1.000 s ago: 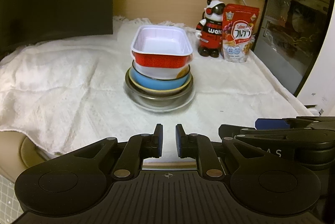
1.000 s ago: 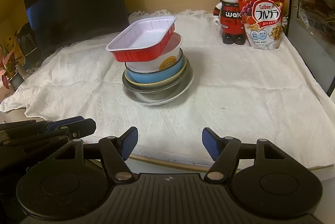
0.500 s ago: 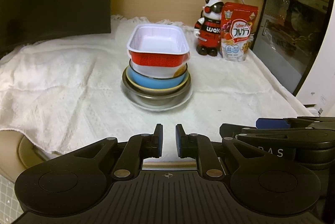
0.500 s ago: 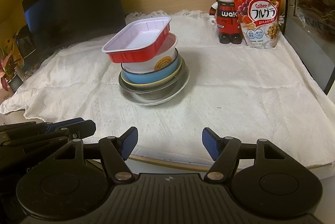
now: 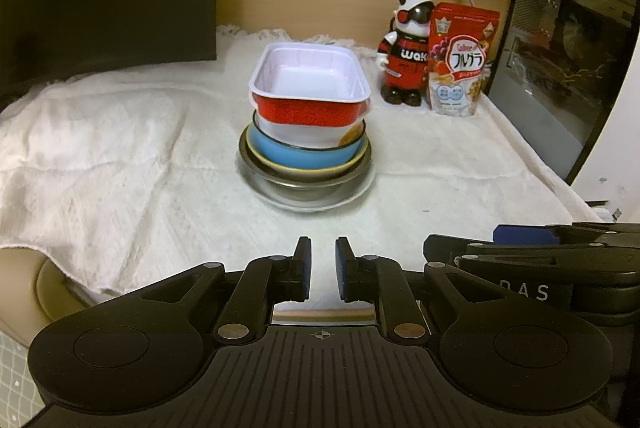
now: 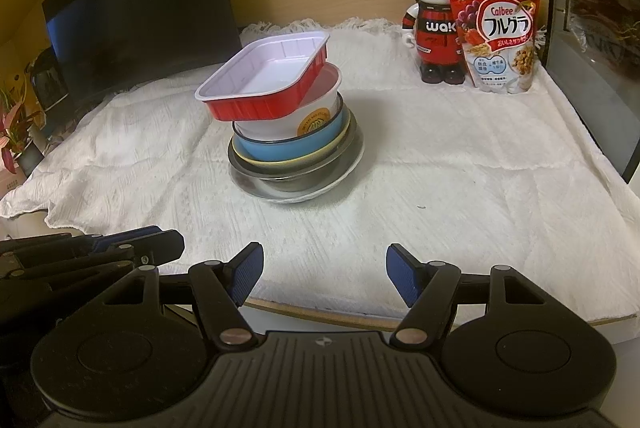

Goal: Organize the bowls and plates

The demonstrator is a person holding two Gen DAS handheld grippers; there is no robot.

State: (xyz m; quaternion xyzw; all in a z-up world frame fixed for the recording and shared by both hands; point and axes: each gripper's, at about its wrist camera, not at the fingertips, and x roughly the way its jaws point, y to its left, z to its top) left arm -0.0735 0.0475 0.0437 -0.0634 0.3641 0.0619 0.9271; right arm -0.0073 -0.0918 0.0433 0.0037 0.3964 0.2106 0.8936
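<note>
1. Left wrist view: The left gripper point(image 5: 321, 269) is low at the near edge of the counter point(image 5: 324, 316). Its two fingers are clenched almost together, and nothing is between them.
2. A white cloth point(image 5: 120, 155) covers the counter. In the middle of the cloth stands a stack of dishes, well away from the gripper.
3. From the bottom up, the stack has a white plate point(image 5: 352, 193), a metal bowl point(image 5: 304, 183), a yellow bowl point(image 5: 320, 169), a blue bowl point(image 5: 296, 155), a white bowl point(image 5: 304, 135) and a red tray point(image 5: 308, 87) on top. The tray is white inside.
4. Behind the stack, by the wall, stand a toy figure point(image 5: 408, 59) and a cereal bag point(image 5: 460, 63), just beside each other. A dark oven door point(image 5: 568, 59) is on the right. The right gripper point(image 5: 524, 234) shows at the right edge.
5. Right wrist view: The right gripper point(image 6: 324, 274) is released. Its blue fingers point(image 6: 404, 280) stand wide apart with nothing between them, above the near edge of the cloth point(image 6: 460, 187).
6. The stack is ahead and a bit left. The red tray point(image 6: 264, 83) sits tilted on the white bowl point(image 6: 296, 115), hanging over to the left. Under them are the blue bowl point(image 6: 280, 147) and the metal bowl point(image 6: 288, 175).
7. The toy figure point(image 6: 434, 27) and the cereal bag point(image 6: 500, 27) stand at the back right. The left gripper point(image 6: 120, 244) shows at the left edge.
</note>
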